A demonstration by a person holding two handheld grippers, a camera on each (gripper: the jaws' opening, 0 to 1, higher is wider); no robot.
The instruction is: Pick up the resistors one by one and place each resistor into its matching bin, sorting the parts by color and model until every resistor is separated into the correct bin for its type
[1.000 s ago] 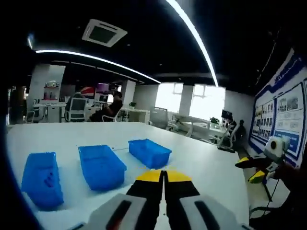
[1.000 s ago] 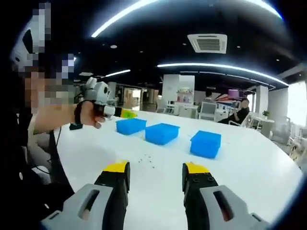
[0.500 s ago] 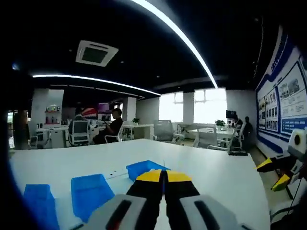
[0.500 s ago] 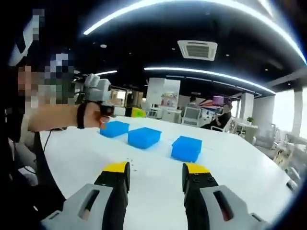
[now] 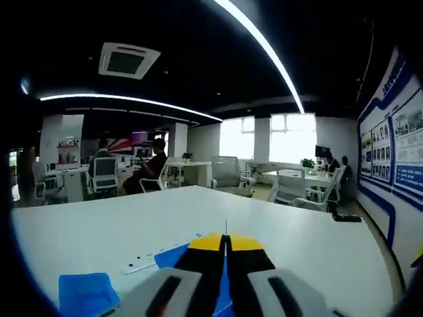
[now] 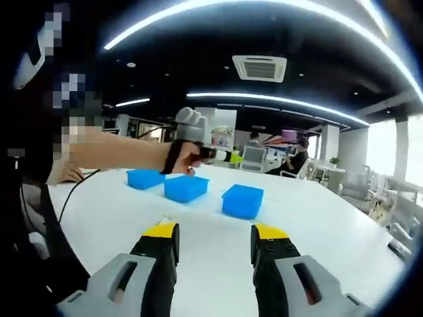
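My left gripper [image 5: 225, 242] is shut, and a thin wire that looks like a resistor lead sticks up from between its yellow tips. Below it lie a blue bin [image 5: 86, 294] at lower left and a second blue bin [image 5: 173, 255] half hidden behind the jaws. In the right gripper view a person's hand holds the left gripper [image 6: 221, 156] in the air above the middle blue bin [image 6: 186, 188], between the left bin [image 6: 146, 179] and the right bin [image 6: 242, 201]. My right gripper [image 6: 215, 232] is open over the white table with nothing between its jaws. Tiny loose parts [image 6: 166, 219] lie by its left jaw.
The white table [image 5: 284, 224] stretches far ahead with free surface. A white strip [image 5: 141, 267] lies near the bins and a dark flat object [image 5: 347, 216] sits at the far right edge. The person's arm [image 6: 119, 156] reaches in from the left. Office desks and chairs stand beyond.
The hand carrying the left gripper has moved right, from beside the left bin to above the middle bin. The bins have slid down and out of the left gripper view. The right gripper stays open.
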